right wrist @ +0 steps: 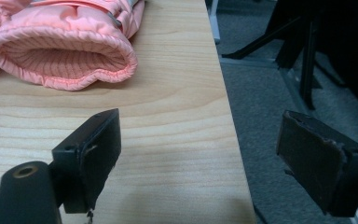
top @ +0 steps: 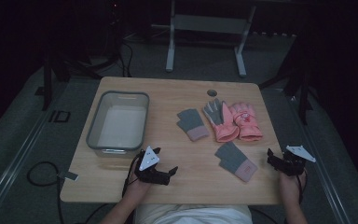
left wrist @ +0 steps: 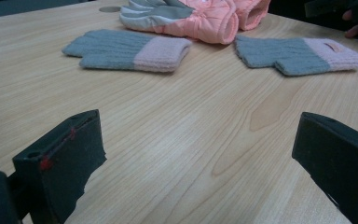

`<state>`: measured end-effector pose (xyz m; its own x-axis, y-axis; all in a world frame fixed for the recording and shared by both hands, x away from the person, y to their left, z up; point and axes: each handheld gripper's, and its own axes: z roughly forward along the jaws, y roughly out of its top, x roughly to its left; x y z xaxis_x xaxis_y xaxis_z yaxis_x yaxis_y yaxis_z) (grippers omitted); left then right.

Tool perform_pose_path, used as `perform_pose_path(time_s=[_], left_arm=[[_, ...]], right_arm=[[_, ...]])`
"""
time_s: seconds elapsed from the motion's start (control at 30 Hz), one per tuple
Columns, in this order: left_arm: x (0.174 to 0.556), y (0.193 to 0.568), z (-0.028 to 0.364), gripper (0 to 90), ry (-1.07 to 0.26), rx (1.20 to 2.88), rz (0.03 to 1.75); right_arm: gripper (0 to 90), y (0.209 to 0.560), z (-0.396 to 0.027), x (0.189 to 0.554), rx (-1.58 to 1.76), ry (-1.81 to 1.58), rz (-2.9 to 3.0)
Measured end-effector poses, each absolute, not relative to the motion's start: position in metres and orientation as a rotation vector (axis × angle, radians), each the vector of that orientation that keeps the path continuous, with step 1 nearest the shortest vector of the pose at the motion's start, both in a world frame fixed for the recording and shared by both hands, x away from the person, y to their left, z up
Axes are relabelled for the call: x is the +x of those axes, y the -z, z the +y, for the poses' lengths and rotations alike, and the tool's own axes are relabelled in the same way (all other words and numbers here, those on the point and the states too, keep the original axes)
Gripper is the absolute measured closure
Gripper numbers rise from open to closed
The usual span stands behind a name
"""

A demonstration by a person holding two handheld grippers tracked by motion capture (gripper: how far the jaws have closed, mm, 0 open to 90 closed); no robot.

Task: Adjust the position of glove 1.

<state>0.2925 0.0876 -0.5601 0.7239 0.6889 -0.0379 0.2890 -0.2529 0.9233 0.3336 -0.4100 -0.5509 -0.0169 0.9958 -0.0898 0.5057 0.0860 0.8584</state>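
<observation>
Two grey knit gloves with pink cuffs lie on the wooden table, one mid-table (top: 192, 124) (left wrist: 128, 50) and one nearer the front (top: 235, 161) (left wrist: 300, 54). Two padded pink gloves (top: 221, 120) (top: 247, 121) lie side by side behind them. One has its cuff (right wrist: 60, 56) facing the right gripper view. My left gripper (top: 171, 173) (left wrist: 196, 158) rests low at the front, left of the near knit glove, open with only bare wood between its jaws. My right gripper (top: 274, 161) (right wrist: 200, 158) is open and holds nothing. It straddles the table's right edge.
A grey plastic bin (top: 93, 126) with nothing in it stands on the left of the table. A round cable hole (top: 212, 92) sits near the far edge. A metal stand (top: 205, 28) is on the floor behind. Grey carpet (right wrist: 270, 93) lies past the right edge.
</observation>
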Motion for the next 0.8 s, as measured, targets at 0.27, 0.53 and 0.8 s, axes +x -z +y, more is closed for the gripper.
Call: perform_pose_path(time_s=[0.27, 0.53, 0.8], left_arm=[[0.292, 0.560, 0.087, 1.7, -0.473, 1.849, 0.756], [0.292, 0.560, 0.087, 1.7, -0.472, 1.846, 0.755], [0.291, 0.560, 0.087, 1.7, -0.475, 1.848, 0.751]], right_arm=[[13.7, 0.536, -0.410, 0.338, 1.535, -0.837, 1.633], [12.9, 0.513, -0.407, 0.342, 1.533, -0.854, 1.670], [14.4, 0.494, -0.402, 0.348, 1.513, -0.882, 1.677]])
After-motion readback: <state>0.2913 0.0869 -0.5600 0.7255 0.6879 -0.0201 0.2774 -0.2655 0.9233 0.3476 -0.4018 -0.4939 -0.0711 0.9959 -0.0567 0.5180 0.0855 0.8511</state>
